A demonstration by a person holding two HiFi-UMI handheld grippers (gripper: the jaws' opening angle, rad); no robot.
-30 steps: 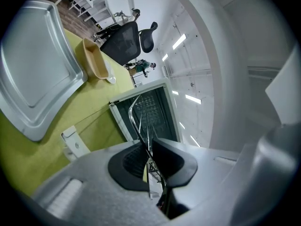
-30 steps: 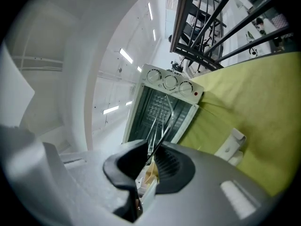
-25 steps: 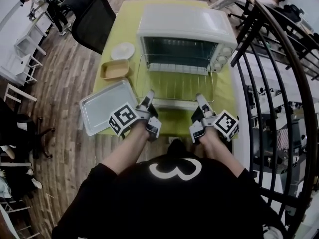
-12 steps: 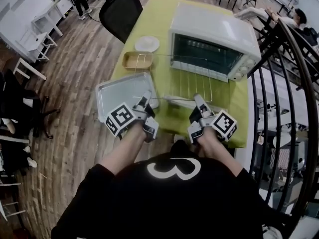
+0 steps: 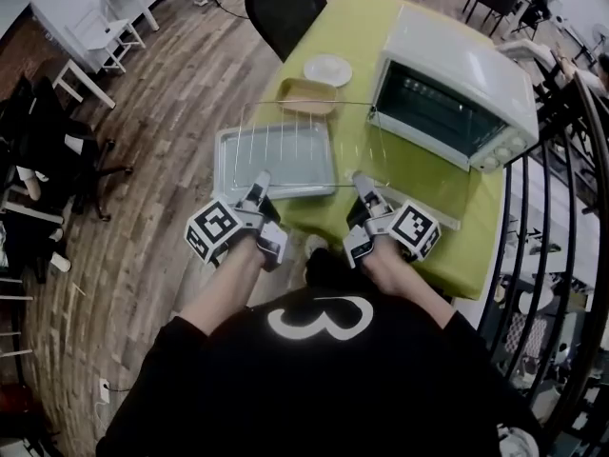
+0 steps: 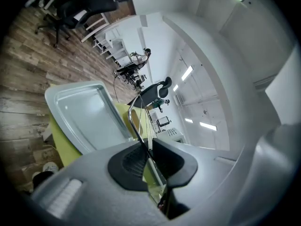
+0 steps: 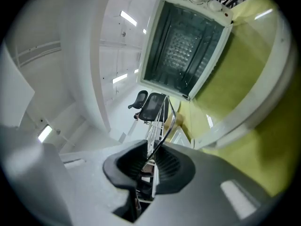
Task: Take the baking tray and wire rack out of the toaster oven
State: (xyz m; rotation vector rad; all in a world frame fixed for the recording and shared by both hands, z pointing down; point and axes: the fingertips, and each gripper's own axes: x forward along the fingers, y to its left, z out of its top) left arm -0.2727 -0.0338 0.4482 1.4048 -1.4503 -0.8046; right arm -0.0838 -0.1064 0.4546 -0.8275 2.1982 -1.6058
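Wire rack (image 5: 306,146) swung left — over tray (image 5: 221,160).

A black short-sleeved top (image 5: 314,379) with a white mark is worn, while the grey left gripper (image 5: 258,181) and right gripper (image 5: 362,183) are fitted with black-and-white marker cubes (image 5: 213,231) and black ribbed fingers (image 6: 128,166).

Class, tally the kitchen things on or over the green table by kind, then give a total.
White box-shaped toaster oven: 1
Silver metal baking tray: 1
Chrome wire rack: 1
Tan rectangular dish: 1
White round plate: 1
Total: 5
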